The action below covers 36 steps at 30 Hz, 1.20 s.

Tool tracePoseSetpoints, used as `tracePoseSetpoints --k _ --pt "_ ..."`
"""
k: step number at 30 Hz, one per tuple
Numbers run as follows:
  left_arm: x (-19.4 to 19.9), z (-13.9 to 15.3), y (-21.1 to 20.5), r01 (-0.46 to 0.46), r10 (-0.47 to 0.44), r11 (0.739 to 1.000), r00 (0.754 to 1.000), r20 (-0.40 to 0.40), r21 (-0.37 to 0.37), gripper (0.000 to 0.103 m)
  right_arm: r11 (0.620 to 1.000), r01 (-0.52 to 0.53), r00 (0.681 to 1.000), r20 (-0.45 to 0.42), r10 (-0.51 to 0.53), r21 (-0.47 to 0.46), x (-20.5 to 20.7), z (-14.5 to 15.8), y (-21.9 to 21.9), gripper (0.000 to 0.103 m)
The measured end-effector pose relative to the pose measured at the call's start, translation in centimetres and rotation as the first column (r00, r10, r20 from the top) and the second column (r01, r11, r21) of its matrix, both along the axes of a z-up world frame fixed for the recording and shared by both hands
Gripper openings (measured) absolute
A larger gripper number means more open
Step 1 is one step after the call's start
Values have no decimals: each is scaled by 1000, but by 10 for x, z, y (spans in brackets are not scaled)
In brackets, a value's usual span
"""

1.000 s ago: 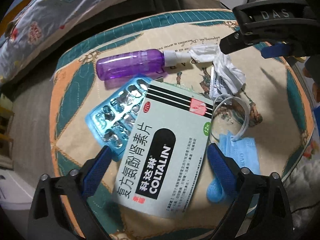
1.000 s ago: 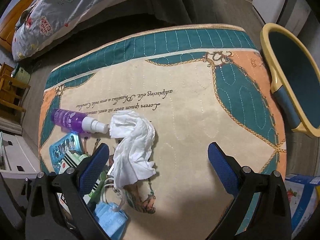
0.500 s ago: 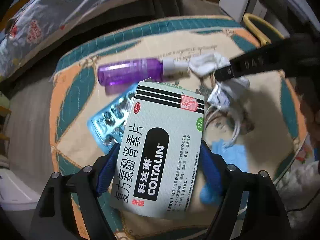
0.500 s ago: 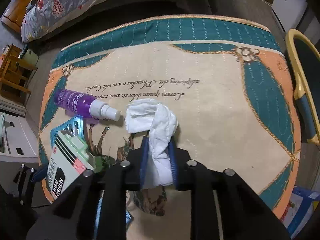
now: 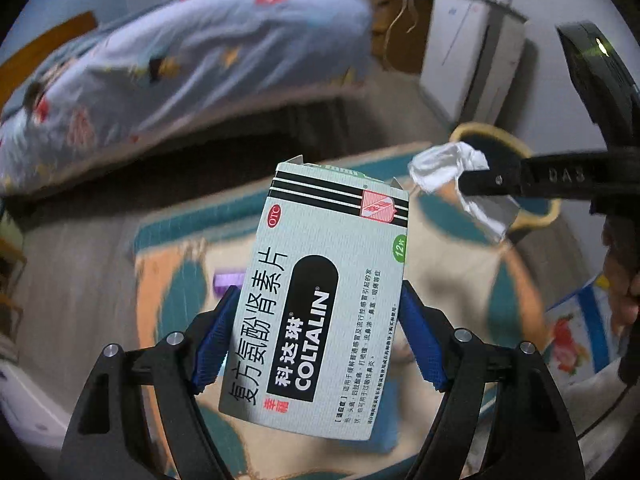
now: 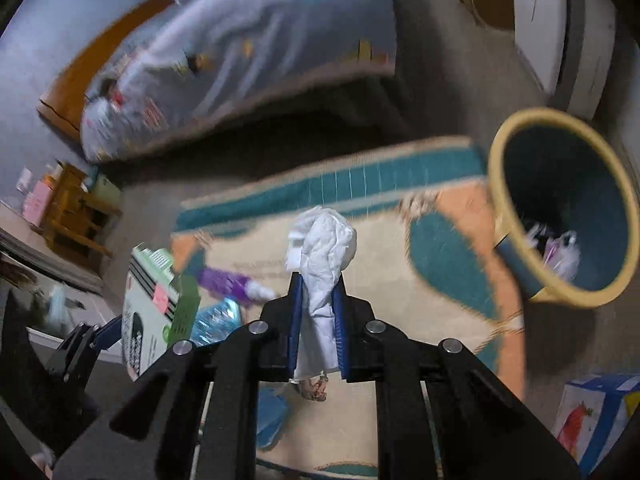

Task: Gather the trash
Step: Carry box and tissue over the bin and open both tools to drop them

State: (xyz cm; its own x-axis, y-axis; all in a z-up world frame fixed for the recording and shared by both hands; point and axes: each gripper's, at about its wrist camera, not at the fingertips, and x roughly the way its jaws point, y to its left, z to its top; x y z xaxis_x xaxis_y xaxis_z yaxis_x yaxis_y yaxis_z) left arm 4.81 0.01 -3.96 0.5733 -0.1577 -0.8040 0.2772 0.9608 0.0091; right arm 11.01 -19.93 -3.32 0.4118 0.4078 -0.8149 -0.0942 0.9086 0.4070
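Trash is held in both grippers above the rug (image 6: 452, 248): the left gripper (image 5: 320, 336) has its blue pads pressed on the two long sides of a pale green medicine box (image 5: 320, 300), which stands clear of the floor with its open top flaps pointing away from the camera, and the right gripper (image 6: 317, 320) pinches a crumpled white tissue (image 6: 324, 248) between nearly closed pads, the loose end bunching above the fingertips and a strip hanging down between the jaws. In the left wrist view the tissue sits just right of the box's top corner, the two apart. A blue waste basket (image 6: 520, 268) with a yellow rim stands at the rug's right edge, its mouth tipped toward the right wrist camera and some bagged rubbish visible at the bottom; bare rug lies between the tissue and the rim. On the rug below lie a purple spray bottle (image 6: 228, 280) and a blue blister pack (image 6: 216, 320), both near the left edge. Beyond the rug's far teal border is a strip of grey floor, then a bed (image 6: 248, 48).
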Motion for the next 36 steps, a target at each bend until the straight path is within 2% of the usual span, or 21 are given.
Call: tracePoseSetpoints --k 2,4,7,10,13,14,17,23,28,36 --pt "3 20 -11 29 -29 999 999 27 -20 77 1000 20 998 65 -21 10 -8 27 -20 14" --pt "6 39 -29 74 -74 997 996 54 -9 77 999 46 991 128 -45 -4 -16 49 -43 14" --pt "10 51 -56 137 -138 990 987 78 11 77 995 97 979 180 -91 -24 -22 64 -75 14" --pt "14 51 -76 165 -163 986 983 89 -25 77 990 139 976 172 -131 -35 -21 58 -99 14" --pt "24 42 -101 180 -176 977 983 50 -112 77 984 172 975 150 -164 -46 -18 47 -121 14" --pt "26 41 -114 196 -191 974 980 50 -116 77 981 188 974 141 -180 -48 -17 43 -133 14" --pt "26 35 -138 241 -236 967 970 65 -85 77 972 230 968 114 -224 -46 -12 30 -159 14" --pt "40 18 -177 272 -271 958 962 25 -85 77 959 282 958 71 -280 -31 0 10 -192 14" --pt "49 11 -192 286 -286 953 958 16 -95 78 955 292 955 65 -289 -55 8 0 -209 14" --pt "62 -7 -220 311 -313 946 950 -2 -91 78 938 344 939 21 -344 -42 13 -21 -243 14"
